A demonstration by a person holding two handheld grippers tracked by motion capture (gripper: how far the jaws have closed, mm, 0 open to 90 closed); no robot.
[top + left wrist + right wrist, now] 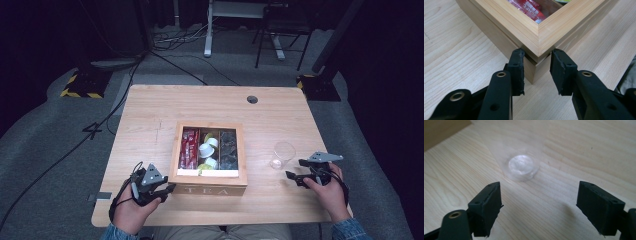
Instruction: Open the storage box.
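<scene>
- Your left tool (535, 65) straddles the tea box (534, 30) corner, jaws apart, not clamped; squeezing there could skid the box.
- Your right tool (539, 205) gapes wide near the glass (521, 166); a careless push could tip it.

My tea box (534, 30) is getting cut off at the top of the left gripper view, and the glass (521, 165) is blurring out upper-middle in the right one.

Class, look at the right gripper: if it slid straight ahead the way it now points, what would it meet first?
Most likely the clear glass standing on the table. It sits ahead of the right gripper, roughly in line with the gap between the open jaws, with bare wood in between.
</scene>
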